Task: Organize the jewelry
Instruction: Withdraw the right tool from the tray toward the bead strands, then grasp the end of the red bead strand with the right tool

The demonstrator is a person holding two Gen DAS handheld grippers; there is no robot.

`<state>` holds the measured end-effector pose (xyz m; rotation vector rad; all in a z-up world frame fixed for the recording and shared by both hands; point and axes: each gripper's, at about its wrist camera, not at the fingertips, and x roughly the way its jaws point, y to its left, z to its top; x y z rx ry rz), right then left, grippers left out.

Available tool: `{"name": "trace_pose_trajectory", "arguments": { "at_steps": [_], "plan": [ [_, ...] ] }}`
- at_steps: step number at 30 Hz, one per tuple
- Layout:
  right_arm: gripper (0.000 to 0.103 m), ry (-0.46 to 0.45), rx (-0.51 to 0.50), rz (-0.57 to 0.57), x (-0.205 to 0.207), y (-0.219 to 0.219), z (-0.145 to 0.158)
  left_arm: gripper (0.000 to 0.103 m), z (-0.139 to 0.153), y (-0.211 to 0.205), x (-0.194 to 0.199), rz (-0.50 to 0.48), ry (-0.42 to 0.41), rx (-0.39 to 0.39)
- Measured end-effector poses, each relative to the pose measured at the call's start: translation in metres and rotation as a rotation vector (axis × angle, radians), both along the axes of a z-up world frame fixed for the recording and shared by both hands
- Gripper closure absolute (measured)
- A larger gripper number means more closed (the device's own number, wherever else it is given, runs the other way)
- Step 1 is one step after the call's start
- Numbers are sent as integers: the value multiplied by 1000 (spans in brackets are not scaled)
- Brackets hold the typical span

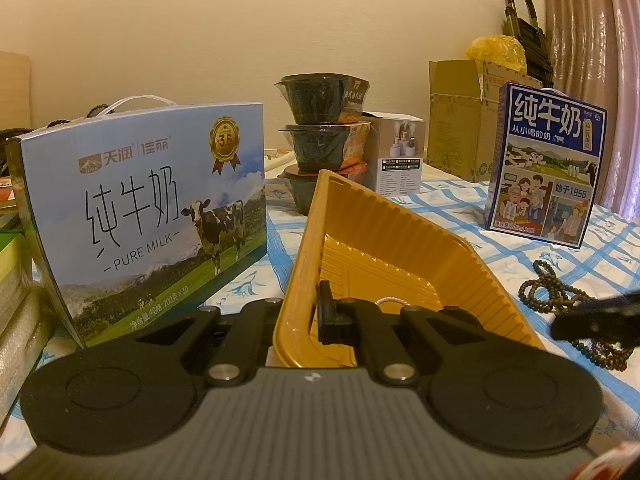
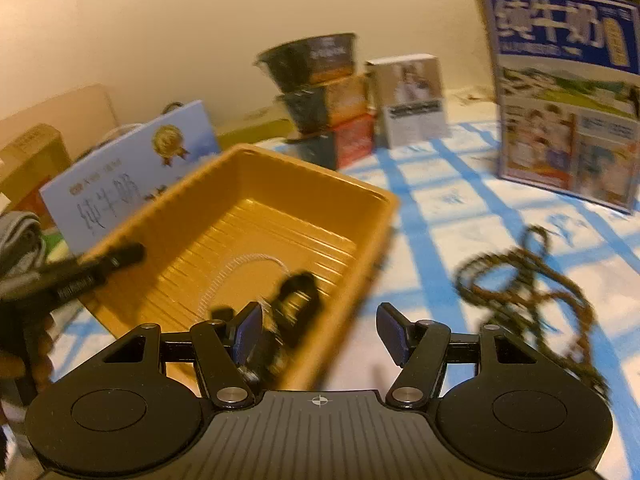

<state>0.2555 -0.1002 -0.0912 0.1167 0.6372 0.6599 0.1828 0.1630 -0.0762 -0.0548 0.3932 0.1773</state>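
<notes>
A yellow ribbed plastic tray (image 1: 384,240) lies on the blue-checked cloth. My left gripper (image 1: 316,320) is shut on the tray's near rim, with one finger inside the wall and the other hidden behind it. A thin white chain (image 2: 240,268) and a blurred dark piece (image 2: 296,300) lie in the tray (image 2: 248,184). A dark bead necklace (image 2: 532,280) is heaped on the cloth to the right of the tray and also shows in the left wrist view (image 1: 560,292). My right gripper (image 2: 320,330) is open and holds nothing, over the tray's near right edge and left of the beads.
A light-blue milk carton (image 1: 152,208) stands left of the tray, and a dark-blue milk box (image 1: 548,164) at the back right. Stacked black bowls (image 1: 320,132), a small white box (image 1: 396,156) and an open cardboard box (image 1: 456,120) line the back. A curtain hangs at the far right.
</notes>
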Motion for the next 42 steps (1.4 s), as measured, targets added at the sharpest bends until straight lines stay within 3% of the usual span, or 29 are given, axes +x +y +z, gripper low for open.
{"name": "trace_pose_trajectory", "arguments": {
  "at_steps": [17, 22, 28, 32, 42],
  "plan": [
    [40, 51, -122, -221, -27, -95, -16, 98, 0, -1, 0, 1, 5, 10],
    [61, 45, -138, -245, -23, -107, -18, 98, 0, -1, 0, 0, 5, 14],
    [76, 35, -192, -203, -20, -103, -24, 98, 0, -1, 0, 0, 6, 15],
    [77, 39, -236, -177, -25, -100, -30, 98, 0, -1, 0, 1, 6, 14],
    [77, 95, -234, -182, -30, -98, -44, 98, 0, -1, 0, 1, 7, 17]
  ]
}}
